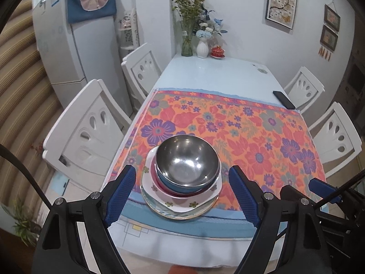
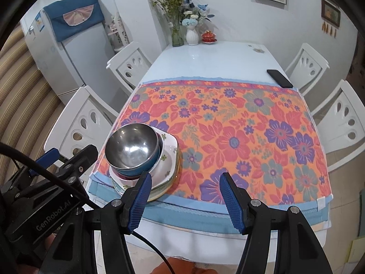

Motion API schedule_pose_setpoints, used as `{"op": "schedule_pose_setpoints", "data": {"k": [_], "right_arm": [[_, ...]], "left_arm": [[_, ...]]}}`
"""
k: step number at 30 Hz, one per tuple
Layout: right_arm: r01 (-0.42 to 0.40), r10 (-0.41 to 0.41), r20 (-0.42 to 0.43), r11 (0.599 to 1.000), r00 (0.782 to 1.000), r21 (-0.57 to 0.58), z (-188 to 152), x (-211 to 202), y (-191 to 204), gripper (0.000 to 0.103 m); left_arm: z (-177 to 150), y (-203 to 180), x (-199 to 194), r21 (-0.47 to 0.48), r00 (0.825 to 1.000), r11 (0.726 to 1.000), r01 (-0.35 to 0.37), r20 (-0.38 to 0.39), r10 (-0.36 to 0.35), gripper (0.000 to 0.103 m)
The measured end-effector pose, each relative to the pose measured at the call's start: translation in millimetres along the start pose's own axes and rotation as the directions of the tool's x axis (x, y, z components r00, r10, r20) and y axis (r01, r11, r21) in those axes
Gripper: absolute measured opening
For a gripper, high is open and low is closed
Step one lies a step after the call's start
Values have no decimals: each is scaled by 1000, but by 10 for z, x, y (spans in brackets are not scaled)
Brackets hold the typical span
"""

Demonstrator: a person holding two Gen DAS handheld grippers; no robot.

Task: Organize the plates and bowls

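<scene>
A long white table [image 1: 212, 73] has a bright flowery cloth [image 1: 246, 134] over its near half, with white chairs [image 1: 84, 132] on both sides, a fridge [image 1: 68, 52] in the corner and flower vases [image 1: 202, 48] at the far end. The shiny metal bowl [image 1: 187, 162] sits on top of a blue bowl [image 1: 168, 181], a red bowl [image 1: 157, 182] and flowery plates [image 1: 182, 204], all stacked near the front edge of the cloth. The left gripper [image 1: 182, 194] and the right gripper [image 2: 184, 196] are both wide apart and hold nothing.

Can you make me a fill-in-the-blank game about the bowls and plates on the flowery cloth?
1. The top bowl in the stack is made of shiny ____.
2. Both the left tongs and the right tongs are ____, holding nothing.
3. The black phone lies near the table's ____ edge.
4. The red lidded cup stands beside a ____ vase.

Missing words: metal; open; right; white
</scene>
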State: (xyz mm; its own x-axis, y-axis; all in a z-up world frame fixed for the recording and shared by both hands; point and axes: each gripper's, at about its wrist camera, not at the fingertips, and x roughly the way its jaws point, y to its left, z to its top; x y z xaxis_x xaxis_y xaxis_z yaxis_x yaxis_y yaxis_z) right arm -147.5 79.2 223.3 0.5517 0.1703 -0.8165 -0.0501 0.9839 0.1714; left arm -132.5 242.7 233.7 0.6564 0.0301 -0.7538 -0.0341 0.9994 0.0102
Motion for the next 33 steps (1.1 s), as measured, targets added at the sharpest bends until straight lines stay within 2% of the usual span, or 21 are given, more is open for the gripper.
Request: {"op": "schedule_pose_setpoints", "data": {"k": [4,9,20,26,29,33], "right_arm": [[33,-33,5,999,999,-4,9,-2,13,60],[63,-63,15,998,998,-2,74,43,121,60],[128,-128,-60,992,990,-2,75,361,479,60],[158,-156,-88,987,984,13,61,482,648,60],[156,-152,-110,987,982,27,63,544,712,60],[165,-160,-103,986,982,33,65,577,819,60]], "left_arm": [[35,-2,57,6,1000,1000,29,-2,-29,82],[111,58,115,40,999,999,31,6,-32,82],[101,405,393,34,999,998,44,-28,-43,82],[112,542,471,44,999,999,24,-33,-23,82],[126,593,417,52,1000,998,-26,16,25,82],[160,646,418,67,999,998,-17,28,15,82]]}}
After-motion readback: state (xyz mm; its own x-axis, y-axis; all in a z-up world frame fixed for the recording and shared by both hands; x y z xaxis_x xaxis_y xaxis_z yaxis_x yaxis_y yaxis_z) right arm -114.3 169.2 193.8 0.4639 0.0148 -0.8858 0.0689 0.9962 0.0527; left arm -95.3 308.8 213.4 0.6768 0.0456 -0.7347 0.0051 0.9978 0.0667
